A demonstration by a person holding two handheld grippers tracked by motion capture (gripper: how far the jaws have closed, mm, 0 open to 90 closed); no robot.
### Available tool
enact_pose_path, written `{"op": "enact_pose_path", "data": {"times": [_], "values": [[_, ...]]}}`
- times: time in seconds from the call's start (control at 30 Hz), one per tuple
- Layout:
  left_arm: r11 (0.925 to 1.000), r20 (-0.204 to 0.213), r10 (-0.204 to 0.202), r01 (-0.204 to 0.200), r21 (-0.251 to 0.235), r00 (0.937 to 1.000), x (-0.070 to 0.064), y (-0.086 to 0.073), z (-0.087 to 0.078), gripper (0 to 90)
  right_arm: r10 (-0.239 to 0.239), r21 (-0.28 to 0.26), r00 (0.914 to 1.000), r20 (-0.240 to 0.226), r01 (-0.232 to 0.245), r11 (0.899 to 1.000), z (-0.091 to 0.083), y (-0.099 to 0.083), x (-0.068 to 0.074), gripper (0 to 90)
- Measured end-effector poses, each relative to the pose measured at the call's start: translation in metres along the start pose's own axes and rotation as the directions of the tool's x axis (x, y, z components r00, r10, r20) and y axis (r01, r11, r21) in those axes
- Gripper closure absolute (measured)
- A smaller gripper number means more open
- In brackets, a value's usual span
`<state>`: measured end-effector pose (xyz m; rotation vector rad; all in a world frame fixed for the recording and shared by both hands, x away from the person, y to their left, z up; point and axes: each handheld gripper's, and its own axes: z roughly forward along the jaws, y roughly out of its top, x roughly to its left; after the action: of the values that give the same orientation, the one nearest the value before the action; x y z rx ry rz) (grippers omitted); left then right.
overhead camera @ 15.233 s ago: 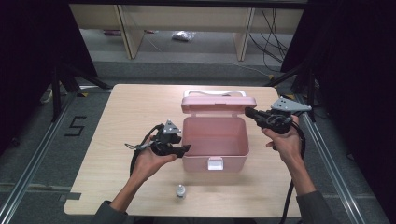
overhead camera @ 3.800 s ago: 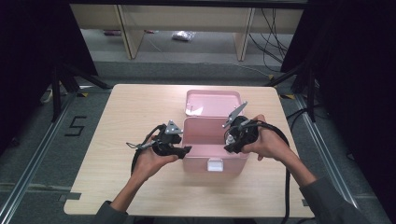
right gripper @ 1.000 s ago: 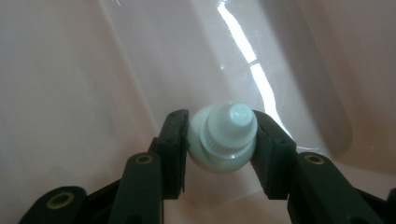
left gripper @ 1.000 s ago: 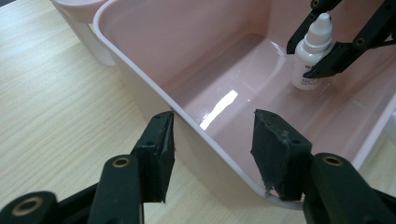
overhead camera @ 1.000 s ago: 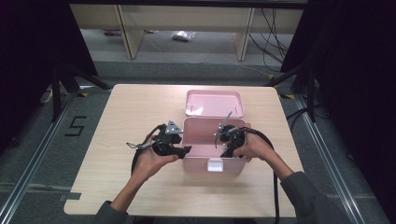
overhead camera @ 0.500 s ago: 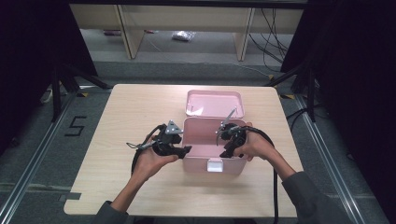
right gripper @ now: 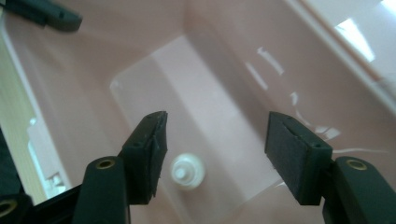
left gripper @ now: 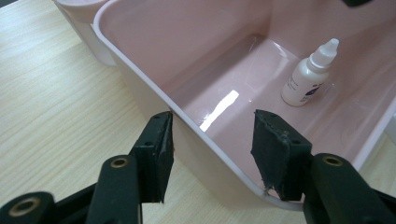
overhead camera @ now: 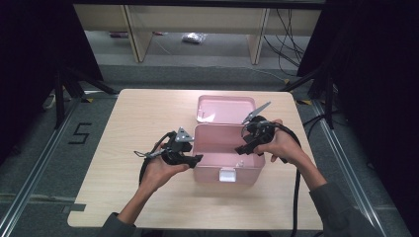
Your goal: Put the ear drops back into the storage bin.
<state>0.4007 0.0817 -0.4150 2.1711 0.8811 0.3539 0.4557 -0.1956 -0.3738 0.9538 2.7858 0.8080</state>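
Pink box (overhead camera: 225, 155) on the worktop (overhead camera: 123, 123) holds a dropper bottle (left gripper: 307, 74); left claw (left gripper: 212, 156) straddles its left wall, agape, right claw (right gripper: 215, 154) gapes above the bottle.

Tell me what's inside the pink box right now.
One small white dropper bottle stands upright on the floor of the pink box, cap up, under the open right gripper. The near inside wall, below the left gripper, is hidden.

Black left gripper (overhead camera: 190, 159) and right gripper (overhead camera: 243, 148), brass-ringed screw holes, black cables, grey sleeves
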Motion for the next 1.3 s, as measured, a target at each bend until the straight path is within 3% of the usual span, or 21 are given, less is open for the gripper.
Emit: {"op": "enact_pose_path", "data": {"times": [0.07,0.13,0.17,0.27,0.37,0.5,0.6,0.63,0.77,0.8,0.9,0.97,1.0,1.03,1.07,1.1,1.2,1.23,1.27,1.3], "values": [[1.0,0.001,0.0,0.0,0.002,1.0,0.0,0.0,0.0,47.6,0.017,-0.031,0.9999,0.003,-0.017,0.999,-0.004,-0.001,-0.004,38.8],[1.0,-0.002,-0.001,0.001,0.002,1.0,0.0,0.0,0.001,47.4,0.064,-0.056,0.9977,0.022,-0.063,0.996,-0.007,-0.001,-0.007,38.3],[1.0,-0.007,0.004,-0.004,0.007,1.0,0.0,0.0,0.001,46.8,0.051,-0.079,0.9984,0.025,-0.049,0.996,-0.009,-0.002,-0.01,38.1],[1.0,-0.001,-0.002,0.002,0.003,1.0,0.0,0.0,0.001,45.2,0.079,-0.113,0.9962,0.037,-0.074,0.991,-0.012,-0.003,-0.015,37.5],[0.9998,0.0,-0.018,0.018,-0.005,0.9998,0.002,0.001,0.001,40.0,0.152,-0.129,0.9875,0.044,-0.145,0.981,-0.016,-0.003,-0.018,34.7],[0.9986,-0.007,-0.048,0.048,-0.023,0.9988,0.007,0.003,-0.003,35.5,0.169,-0.188,0.983,0.072,-0.153,0.97,-0.018,-0.005,-0.03,32.8],[0.9975,-0.006,-0.059,0.059,-0.039,0.9982,0.013,0.006,-0.006,34.2,0.174,-0.201,0.9814,0.08,-0.155,0.967,-0.021,-0.006,-0.038,32.9],[0.9974,-0.007,-0.06,0.059,-0.04,0.9982,0.015,0.007,-0.006,34.0,0.193,-0.217,0.9777,0.083,-0.171,0.961,-0.021,-0.006,-0.04,32.8],[0.9971,-0.006,-0.066,0.066,-0.039,0.9978,0.022,0.012,-0.003,33.0,0.231,-0.229,0.9679,0.1,-0.203,0.952,-0.023,-0.008,-0.053,32.7],[0.9965,-0.007,-0.071,0.071,-0.043,0.9974,0.024,0.014,-0.002,33.0,0.245,-0.249,0.9638,0.105,-0.214,0.945,-0.022,-0.008,-0.056,32.7],[0.9958,-0.027,-0.084,0.083,-0.038,0.9961,0.031,0.021,0.002,33.0,0.275,-0.261,0.9556,0.107,-0.24,0.935,-0.022,-0.006,-0.064,32.7],[0.9954,-0.04,-0.089,0.088,-0.037,0.9952,0.034,0.027,0.005,33.1,0.277,-0.246,0.9516,0.133,-0.24,0.939,-0.024,-0.003,-0.068,32.7],[0.9962,-0.048,-0.083,0.081,-0.03,0.9954,0.036,0.03,0.006,33.2,0.323,-0.254,0.9386,0.12,-0.286,0.924,-0.023,-0.002,-0.067,32.7],[0.9963,-0.06,-0.083,0.081,-0.028,0.9947,0.038,0.033,0.007,33.6,0.327,-0.243,0.9365,0.127,-0.29,0.926,-0.024,-0.001,-0.069,32.7],[0.9968,-0.069,-0.079,0.077,-0.018,0.9945,0.04,0.035,0.009,34.3,0.339,-0.253,0.9322,0.128,-0.3,0.92,-0.023,0.0,-0.069,32.7],[0.9972,-0.082,-0.075,0.074,-0.01,0.9938,0.041,0.038,0.01,34.7,0.328,-0.237,0.9338,0.142,-0.29,0.927,-0.024,0.001,-0.072,32.7],[0.9988,-0.115,-0.048,0.049,0.006,0.9922,0.042,0.045,0.015,38.5,0.327,-0.238,0.9332,0.15,-0.287,0.928,-0.019,0.002,-0.077,32.7],[0.9989,-0.107,-0.045,0.046,0.007,0.9933,0.043,0.047,0.017,39.6,0.344,-0.238,0.9274,0.146,-0.305,0.922,-0.018,0.002,-0.077,32.8],[0.9989,-0.102,-0.045,0.046,0.009,0.9937,0.043,0.049,0.019,41.9,0.319,-0.239,0.9332,0.165,-0.276,0.931,-0.017,0.002,-0.08,32.8],[0.9987,-0.104,-0.049,0.05,0.012,0.9934,0.044,0.051,0.021,42.9,0.339,-0.235,0.9277,0.157,-0.298,0.925,-0.016,0.003,-0.08,32.9]]}}
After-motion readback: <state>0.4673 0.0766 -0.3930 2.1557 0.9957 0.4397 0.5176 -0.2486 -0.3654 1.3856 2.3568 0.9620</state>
